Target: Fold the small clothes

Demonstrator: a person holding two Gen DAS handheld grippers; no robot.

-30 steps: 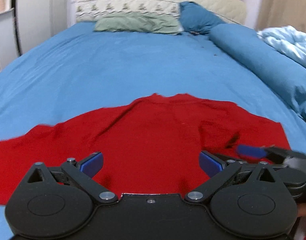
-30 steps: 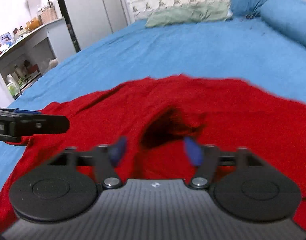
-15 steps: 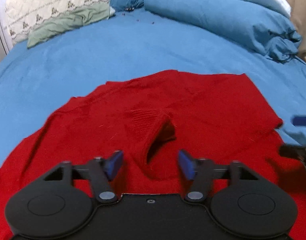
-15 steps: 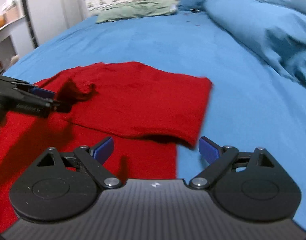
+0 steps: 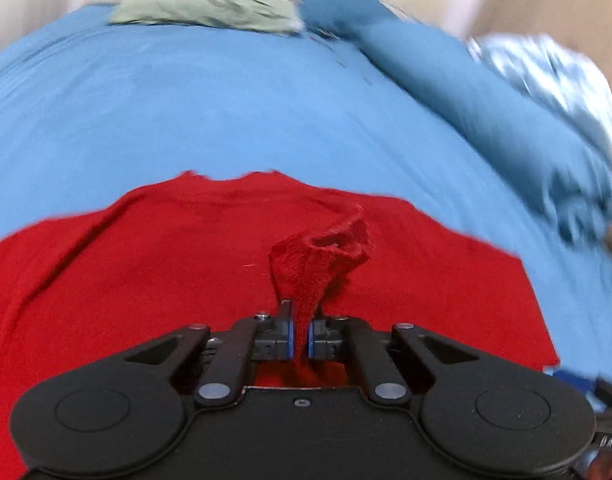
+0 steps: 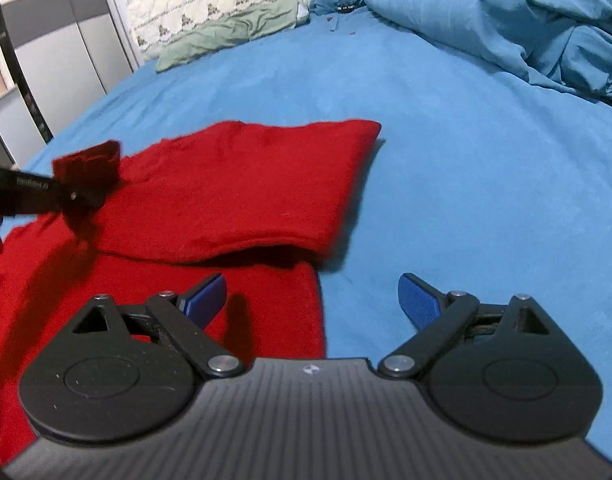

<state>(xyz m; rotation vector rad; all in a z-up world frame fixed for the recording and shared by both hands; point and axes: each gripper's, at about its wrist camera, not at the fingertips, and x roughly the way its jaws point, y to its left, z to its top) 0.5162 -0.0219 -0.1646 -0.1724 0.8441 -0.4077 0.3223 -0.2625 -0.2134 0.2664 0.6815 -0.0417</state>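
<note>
Left wrist view: the left gripper (image 5: pixel 299 338) has its two fingers pinched tight on a raised tuft of a red sweater (image 5: pixel 145 272), which lies spread across a blue bed sheet (image 5: pixel 225 112). The pinched cloth stands up straight ahead of the fingers, ending in a ribbed cuff-like opening. The sweater's long axis runs left to right across this view.

Right wrist view: the right gripper (image 6: pixel 312 300) hovers with its fingers spread wide, holding nothing. It hangs above the sweater's right edge, where one layer is already folded over another; the lower layer's edge lies just below and between the fingers, so this hand looks nearer to that edge. This view alone shows the fold and the left gripper from the side, lifted above the cloth. Only the left view shows the closed grip clearly.
</note>
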